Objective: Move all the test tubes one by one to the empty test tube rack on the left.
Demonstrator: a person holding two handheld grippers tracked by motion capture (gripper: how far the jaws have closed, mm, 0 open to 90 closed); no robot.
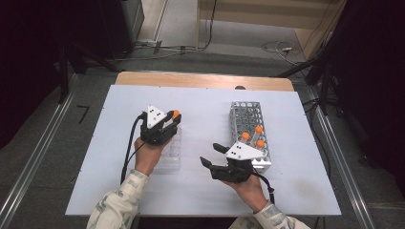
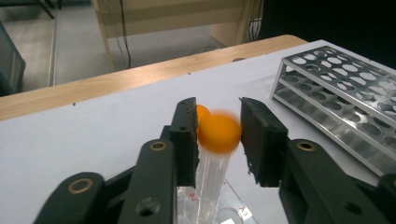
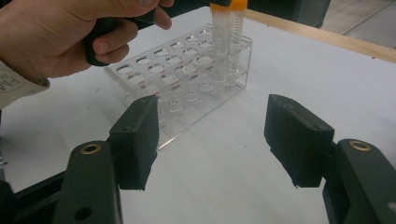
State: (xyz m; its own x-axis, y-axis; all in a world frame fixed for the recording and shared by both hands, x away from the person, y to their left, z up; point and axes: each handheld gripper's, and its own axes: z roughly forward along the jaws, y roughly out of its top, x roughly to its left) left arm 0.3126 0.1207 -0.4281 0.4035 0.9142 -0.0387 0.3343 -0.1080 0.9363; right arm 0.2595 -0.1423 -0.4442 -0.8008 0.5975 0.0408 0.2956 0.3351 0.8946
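A clear tube with an orange cap (image 2: 218, 132) stands upright in the clear plastic rack (image 1: 171, 152), at its far end. My left gripper (image 1: 174, 119) hangs over it with its jaws on either side of the cap, which is blurred; the pads barely clear it and do not seem to press it. A second orange-capped tube (image 2: 202, 112) stands right behind it. In the right gripper view both tubes (image 3: 229, 37) rise from the clear rack (image 3: 177, 88). My right gripper (image 1: 211, 154) rests between the two racks, open, with nothing between its jaws (image 3: 212, 135).
A metal tube rack (image 1: 248, 114) stands on the right of the white table top (image 1: 200, 191), holding three orange-capped tubes (image 1: 258, 129) near its front end. The person's left hand (image 3: 56, 37) grips the left gripper above the clear rack. Cables lie on the floor beyond the table.
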